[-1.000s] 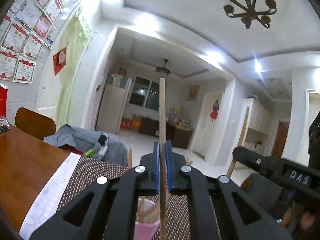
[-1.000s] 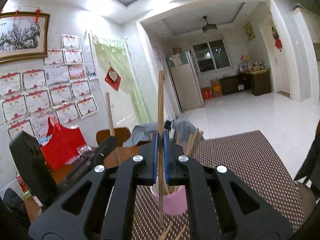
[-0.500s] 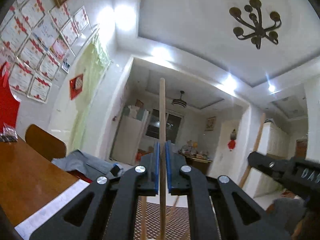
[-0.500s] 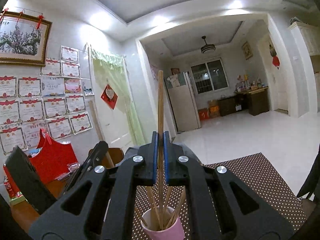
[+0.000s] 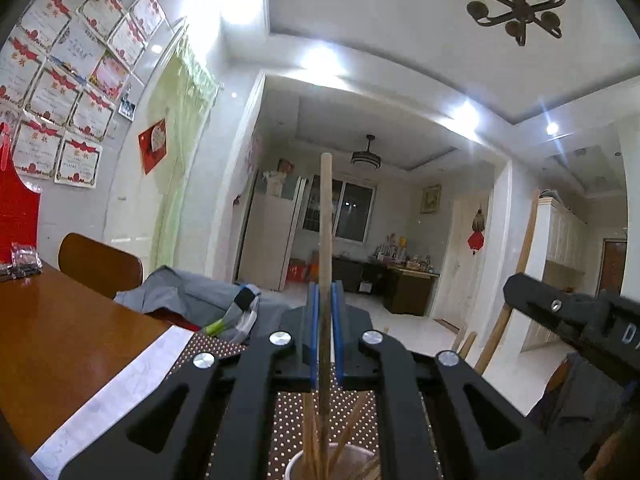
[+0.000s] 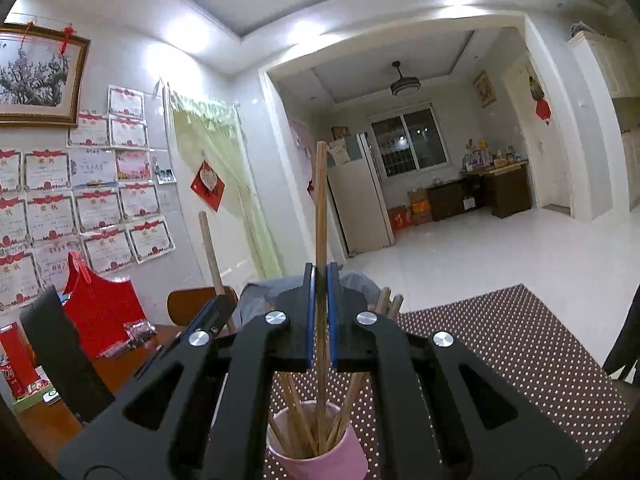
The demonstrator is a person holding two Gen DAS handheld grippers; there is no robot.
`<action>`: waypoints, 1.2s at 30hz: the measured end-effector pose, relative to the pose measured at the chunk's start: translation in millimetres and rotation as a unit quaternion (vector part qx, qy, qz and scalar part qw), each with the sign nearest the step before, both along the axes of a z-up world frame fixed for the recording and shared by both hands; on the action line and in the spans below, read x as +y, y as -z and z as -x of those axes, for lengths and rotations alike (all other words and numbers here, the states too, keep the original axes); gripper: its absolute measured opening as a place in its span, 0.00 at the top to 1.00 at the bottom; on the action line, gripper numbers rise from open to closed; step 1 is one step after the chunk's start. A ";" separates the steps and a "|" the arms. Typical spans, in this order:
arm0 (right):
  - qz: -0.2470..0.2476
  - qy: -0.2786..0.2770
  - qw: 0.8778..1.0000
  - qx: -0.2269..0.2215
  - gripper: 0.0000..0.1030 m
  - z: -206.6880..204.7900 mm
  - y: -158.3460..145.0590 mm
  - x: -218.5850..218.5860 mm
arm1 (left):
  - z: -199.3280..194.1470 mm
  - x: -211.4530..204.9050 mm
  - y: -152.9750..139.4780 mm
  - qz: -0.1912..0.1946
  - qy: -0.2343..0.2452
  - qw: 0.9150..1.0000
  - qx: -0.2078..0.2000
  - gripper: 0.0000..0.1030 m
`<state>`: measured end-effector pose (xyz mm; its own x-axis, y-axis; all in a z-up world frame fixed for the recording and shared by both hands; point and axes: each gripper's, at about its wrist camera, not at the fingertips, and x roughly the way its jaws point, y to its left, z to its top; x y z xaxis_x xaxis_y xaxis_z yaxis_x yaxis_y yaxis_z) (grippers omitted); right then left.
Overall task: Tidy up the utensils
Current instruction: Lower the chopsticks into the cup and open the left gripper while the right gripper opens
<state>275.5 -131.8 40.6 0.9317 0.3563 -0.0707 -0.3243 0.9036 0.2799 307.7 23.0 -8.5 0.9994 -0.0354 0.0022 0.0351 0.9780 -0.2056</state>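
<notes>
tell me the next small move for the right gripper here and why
Probably open the right gripper. It is shut on an upright chopstick whose lower end already sits inside the pink cup among the other chopsticks, so letting go should leave it standing there. How near the tip is to the cup's bottom cannot be seen.

We look level from each gripper along its fingers, close above the pink cup [image 6: 320, 456], left view facing slightly right, both sharing dotted mat [image 5: 224, 350], wooden table [image 5: 60, 332], far room.
</notes>
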 end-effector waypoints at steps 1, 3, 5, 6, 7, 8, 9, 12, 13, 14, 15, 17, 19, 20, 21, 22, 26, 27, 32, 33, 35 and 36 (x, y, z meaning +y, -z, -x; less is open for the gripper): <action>0.000 -0.001 1.000 0.004 0.94 -0.8 1.4 -0.2 | -0.1 0.5 -0.1 0.002 0.003 1.000 0.008 0.93; 0.002 -0.004 1.000 0.012 0.94 -1.3 2.9 0.7 | 0.4 3.8 -0.6 0.009 0.006 1.000 0.025 0.85; 0.005 -0.006 1.000 0.015 0.94 -0.7 2.6 2.1 | 3.2 6.6 -0.6 0.012 0.006 0.999 0.032 0.74; 0.007 -0.007 1.000 0.017 0.94 -0.8 2.6 2.0 | 4.5 7.0 -1.5 0.010 0.005 0.999 0.039 0.74; 0.007 -0.007 1.000 0.019 0.94 -0.5 2.7 2.6 | 5.3 7.1 -2.0 0.009 0.003 0.999 0.043 0.74; 0.008 -0.007 1.000 0.021 0.94 -1.2 2.9 3.4 | 5.9 7.9 -2.7 0.007 0.001 0.999 0.049 0.73; 0.011 -0.008 1.000 0.024 0.94 -1.5 3.3 5.4 | 7.2 9.1 -3.6 0.005 -0.001 0.998 0.057 0.73; 0.020 -0.010 0.999 0.027 0.94 -1.6 4.0 11.4 | 10.3 10.9 -7.1 0.001 -0.008 0.997 0.080 0.70; 0.021 -0.012 0.999 0.028 0.94 -1.5 4.1 12.2 | 11.9 10.4 -8.4 0.000 -0.009 0.996 0.084 0.68; 0.021 -0.013 0.999 0.029 0.94 -1.6 4.4 11.8 | 14.4 11.0 -9.7 -0.002 -0.014 0.996 0.090 0.64; 0.022 -0.014 0.999 0.031 0.94 -1.6 4.9 11.3 | 16.3 11.2 -10.3 -0.003 -0.019 0.995 0.093 0.62; 0.023 -0.017 0.999 0.033 0.94 -1.5 4.8 11.9 | 22.9 14.1 -10.8 -0.004 -0.026 0.995 0.098 0.61; 0.023 -0.017 0.999 0.035 0.94 -1.7 4.4 11.7 | 28.3 16.7 -9.5 -0.002 -0.027 0.995 0.098 0.60; 0.023 -0.017 0.999 0.036 0.94 -2.3 3.9 11.9 | 28.0 17.5 -9.8 -0.005 -0.028 0.994 0.102 0.59; 0.022 -0.016 0.999 0.038 0.94 -2.8 4.3 12.1 | 26.3 17.7 -11.1 -0.012 -0.032 0.993 0.110 0.59; 0.024 -0.017 0.999 0.041 0.94 -3.5 4.9 12.9 | 24.4 18.1 -12.1 -0.014 -0.037 0.993 0.113 0.59; 0.030 -0.019 0.998 0.043 0.94 -3.6 5.8 17.6 | 24.0 22.7 -11.9 -0.011 -0.040 0.993 0.114 0.59; 0.031 -0.019 0.998 0.043 0.94 -2.8 5.5 18.4 | 23.5 23.5 -11.4 -0.012 -0.043 0.992 0.114 0.59; 0.037 -0.017 0.998 0.043 0.94 -1.3 4.5 20.6 | 20.9 27.1 -11.9 -0.008 -0.045 0.992 0.121 0.58; 0.038 -0.016 0.998 0.043 0.94 -1.0 4.3 21.2 | 21.0 27.6 -12.0 -0.008 -0.044 0.992 0.121 0.58; 0.040 -0.015 0.998 0.047 0.93 -1.5 4.0 21.7 | 21.6 28.7 -12.6 -0.007 -0.046 0.992 0.122 0.58; 0.041 -0.014 0.998 0.048 0.92 -1.8 4.0 21.2 | 21.7 29.8 -12.6 -0.007 -0.047 0.991 0.122 0.58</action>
<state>277.3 -110.7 36.6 0.9094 0.3708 -0.1886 -0.3243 0.9158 0.2369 286.0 52.8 4.1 0.9689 0.0588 -0.2403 -0.1047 0.9775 -0.1832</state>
